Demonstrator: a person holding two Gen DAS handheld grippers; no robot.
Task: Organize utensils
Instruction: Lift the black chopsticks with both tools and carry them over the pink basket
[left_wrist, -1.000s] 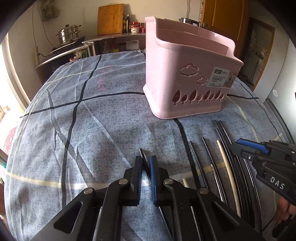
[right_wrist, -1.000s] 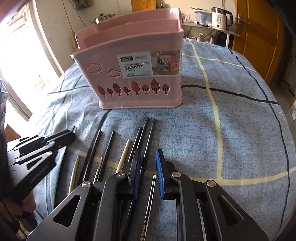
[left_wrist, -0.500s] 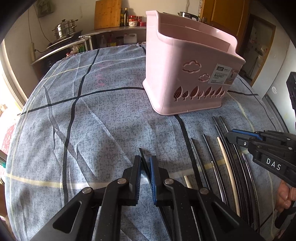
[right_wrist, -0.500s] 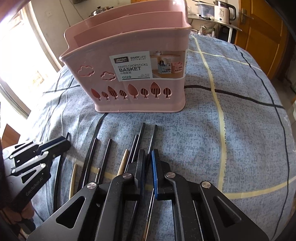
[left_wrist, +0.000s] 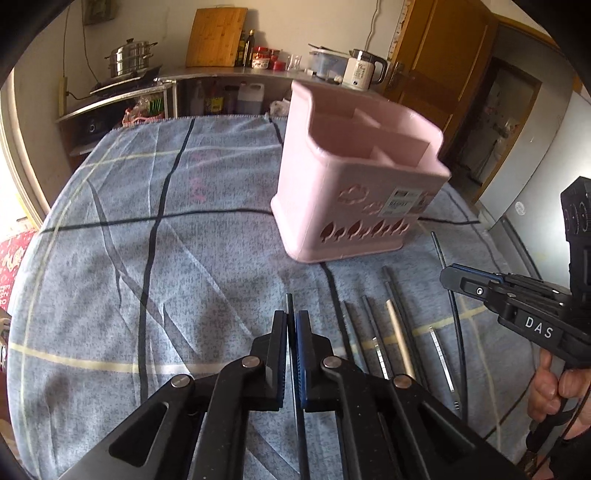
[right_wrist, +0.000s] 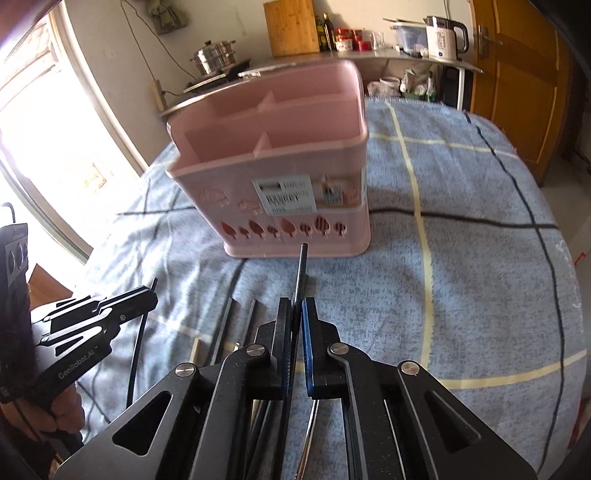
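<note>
Left wrist view looks down its own closed fingers: the left tool (left_wrist: 291, 317) is pinched narrow on a thin black chopstick (left_wrist: 289, 303) whose tip pokes out just ahead of the pads. Ahead and to the right of it stands the pink basket (left_wrist: 354, 206), upright on the blue checked cloth (left_wrist: 147, 258) that covers the counter, its divided compartments showing at the top. To the right of this tool, a row of loose chopsticks (left_wrist: 397, 339) lies on the cloth, dark ones, a pale one and metal ones side by side, between the two tools.

From the right wrist view, the right tool (right_wrist: 295, 306) is also clamped narrow on a dark chopstick (right_wrist: 302, 269), which sticks forward and up so that its tip points at the basket's (right_wrist: 280, 177) front wall with the leaf cut-outs. The left tool (right_wrist: 122, 306) sits to the left, a black stick hanging below it. Whether either held stick is clear of the cloth I cannot tell.
</note>
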